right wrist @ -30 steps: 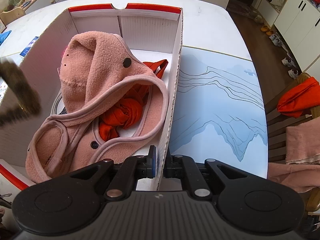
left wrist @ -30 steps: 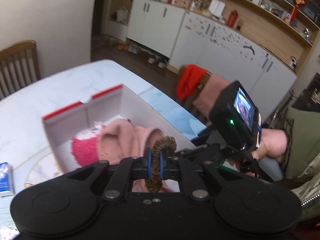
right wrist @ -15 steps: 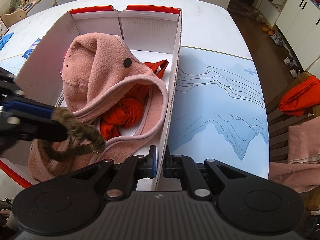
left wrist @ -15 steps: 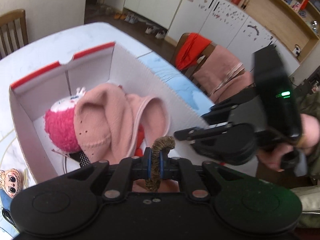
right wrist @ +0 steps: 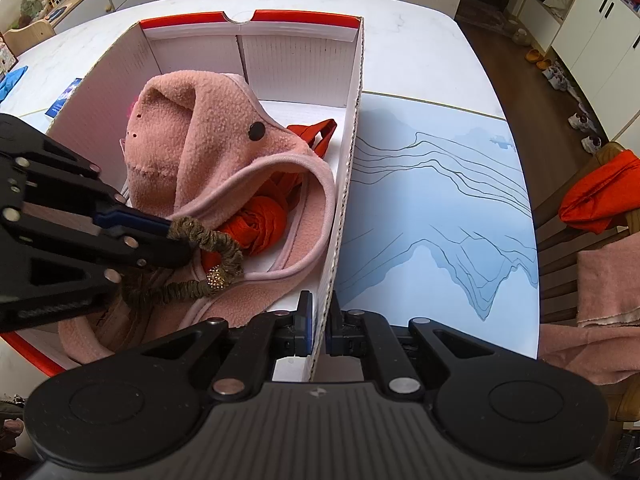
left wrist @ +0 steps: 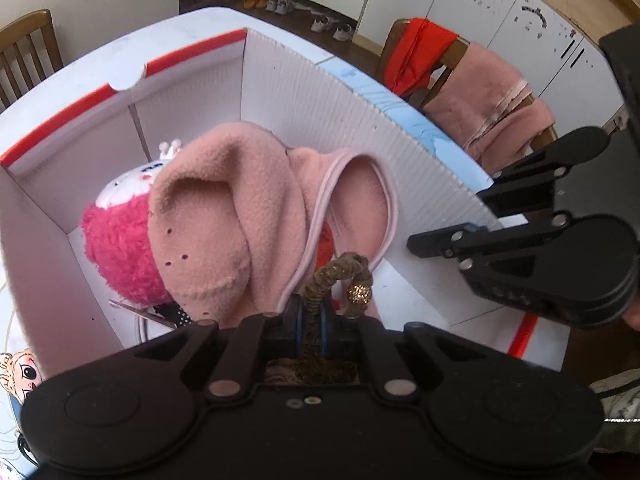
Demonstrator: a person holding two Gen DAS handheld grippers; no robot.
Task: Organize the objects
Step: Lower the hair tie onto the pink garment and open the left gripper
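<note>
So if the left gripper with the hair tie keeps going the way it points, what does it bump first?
Probably the pink fleece in the box. The left gripper, shut on the hair tie, points down at it. The dangling tie would likely touch first; the gap is hard to judge.

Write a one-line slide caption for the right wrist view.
Right gripper clamps the box wall while the left gripper holds a brown hair tie over the pink fleece.

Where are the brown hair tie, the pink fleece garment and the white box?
brown hair tie (right wrist: 208,236), right wrist view, ruffled loop.
pink fleece garment (right wrist: 208,136), right wrist view, upper fold.
white box (right wrist: 352,128), right wrist view, right wall.
</note>
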